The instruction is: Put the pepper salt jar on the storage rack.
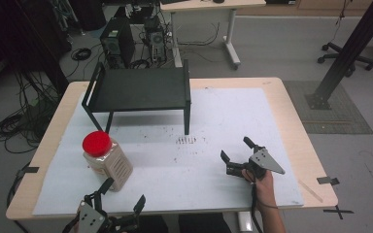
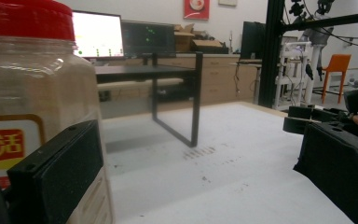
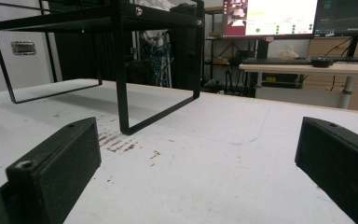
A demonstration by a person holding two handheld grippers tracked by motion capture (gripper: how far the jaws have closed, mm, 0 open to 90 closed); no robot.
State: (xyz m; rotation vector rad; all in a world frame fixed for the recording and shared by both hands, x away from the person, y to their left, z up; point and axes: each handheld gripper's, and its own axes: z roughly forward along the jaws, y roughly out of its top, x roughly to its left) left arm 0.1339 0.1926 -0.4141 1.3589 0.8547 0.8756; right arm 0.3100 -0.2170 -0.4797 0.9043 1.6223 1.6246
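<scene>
A clear plastic jar with a red screw lid and pale granular contents [image 1: 106, 159] was found standing upright on the white mat [image 1: 233, 116] covering the light wooden table [image 1: 296, 121], toward the front-left of the mat. Jar was noted well in front of the black metal shelf rack [image 1: 138, 90], which stood at the rear-left of the mat w/ its legs on the surface.

Left gripper [image 1: 125, 193] was seen at the front edge of the table, just in front of and beside the jar. Jaws were spread wide, nothing held. In the left gripper view, the jar [image 2: 32, 107] was recorded immediately behind the left-hand jaw, approx. touching it or just short of it; contact could not be confirmed. Jar was not enclosed betw. the jaws.

Right gripper [image 1: 237, 150] was seen at the front-right of the mat, held by the person's hand [image 1: 262, 182], well apart from the jar. Jaws were likewise spread, nothing gripped; in the right gripper view, bare mat [image 3: 205, 158] lay betw. them, w/ the rack [image 3: 116, 28] beyond.

Dark specks and scuff marks [image 1: 187, 141] were noted on the mat near the rack's front-right leg. A red-and-yellow label [image 2: 2, 147] was observed on the jar's face.
</scene>
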